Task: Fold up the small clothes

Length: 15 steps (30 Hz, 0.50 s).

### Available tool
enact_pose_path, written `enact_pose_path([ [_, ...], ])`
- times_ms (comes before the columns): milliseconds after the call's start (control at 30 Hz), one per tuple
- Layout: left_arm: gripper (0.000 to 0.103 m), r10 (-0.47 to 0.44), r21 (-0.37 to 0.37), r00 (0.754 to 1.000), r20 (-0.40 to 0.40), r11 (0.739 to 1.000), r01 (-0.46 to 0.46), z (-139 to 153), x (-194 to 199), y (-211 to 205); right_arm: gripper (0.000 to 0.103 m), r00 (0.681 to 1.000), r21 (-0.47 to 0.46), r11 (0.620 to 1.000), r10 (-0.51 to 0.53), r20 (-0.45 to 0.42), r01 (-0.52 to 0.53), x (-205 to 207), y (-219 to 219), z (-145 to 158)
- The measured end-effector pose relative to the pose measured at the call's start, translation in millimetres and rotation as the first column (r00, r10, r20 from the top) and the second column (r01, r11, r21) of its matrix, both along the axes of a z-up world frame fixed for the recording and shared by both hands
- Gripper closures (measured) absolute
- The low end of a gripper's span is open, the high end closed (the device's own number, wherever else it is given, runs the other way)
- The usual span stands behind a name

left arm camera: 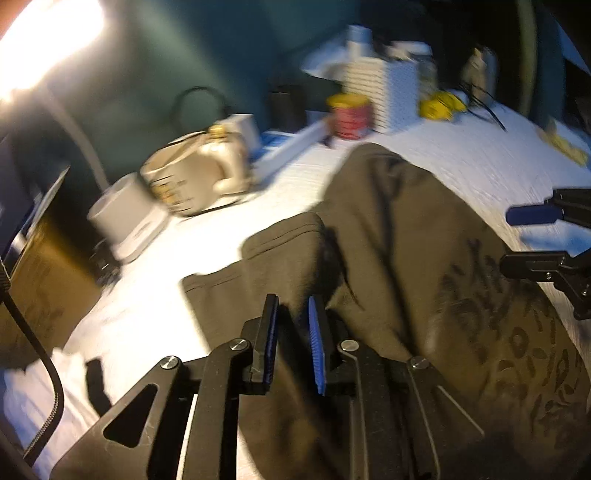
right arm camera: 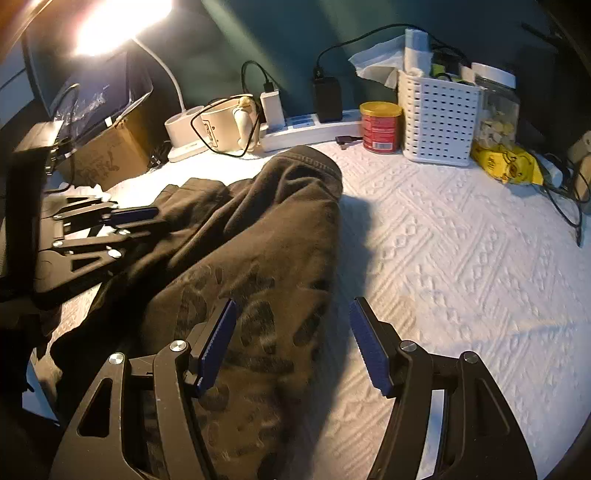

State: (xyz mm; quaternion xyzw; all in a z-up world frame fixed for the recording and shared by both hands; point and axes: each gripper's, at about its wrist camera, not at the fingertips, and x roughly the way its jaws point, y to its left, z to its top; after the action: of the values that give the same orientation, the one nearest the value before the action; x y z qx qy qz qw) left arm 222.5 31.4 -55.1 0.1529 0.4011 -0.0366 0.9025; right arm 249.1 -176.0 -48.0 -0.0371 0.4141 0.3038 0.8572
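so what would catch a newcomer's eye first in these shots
A dark brown garment with a black print sprawls across the white textured tablecloth, filling the middle. The left gripper sits low over its left part, the right gripper spread wide over its right edge. A glaring desk lamp burns at top left.

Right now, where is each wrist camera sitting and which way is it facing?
Left wrist: rides the left tongs, looking forward and down over the dark garment they pinch, toward the cream mug; the right tongs enter at right.
Right wrist: rides the open right tongs, looking forward and down along the garment's right edge toward the white basket; the left tongs show at left.
Shared: the garment, white cover, red can, and both tongs.
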Motion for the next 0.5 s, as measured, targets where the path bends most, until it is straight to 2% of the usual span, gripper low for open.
enact_pose_path([
  [133, 0.088, 0.094, -0.033, 0.995, 0.026, 0.995, -0.093, 3, -9, 28, 0.036, 1.0, 0.001, 1.0, 0.023, -0.011, -0.023, 4, 13, 0],
  [300, 0.088, 0.16, -0.082, 0.987, 0.008, 0.984, -0.159, 4, -17, 50, 0.036, 0.999, -0.014, 0.999, 0.035, -0.003, -0.035, 1, 24, 5],
  [333, 0.087, 0.168, -0.114, 0.986, 0.001, 0.979, -0.167, 7, -19, 53, 0.036, 0.999, -0.017, 0.999, 0.038, -0.001, -0.038, -1, 26, 6],
  [400, 0.087, 0.16, -0.23, 0.987, -0.007, 0.96, -0.157, 18, -24, 59, 0.036, 0.999, -0.024, 0.999, 0.044, -0.002, -0.044, -4, 29, 6],
  [467, 0.076, 0.127, -0.291, 0.992, -0.002, 0.949, -0.122, 26, -27, 53, 0.036, 0.999, -0.03, 0.999, 0.043, -0.001, -0.043, -6, 32, 6],
  [500, 0.057, 0.099, -0.299, 0.995, 0.005, 0.95, -0.093, 29, -29, 46, 0.036, 0.999, -0.029, 0.999, 0.04, -0.001, -0.04, -8, 32, 6],
])
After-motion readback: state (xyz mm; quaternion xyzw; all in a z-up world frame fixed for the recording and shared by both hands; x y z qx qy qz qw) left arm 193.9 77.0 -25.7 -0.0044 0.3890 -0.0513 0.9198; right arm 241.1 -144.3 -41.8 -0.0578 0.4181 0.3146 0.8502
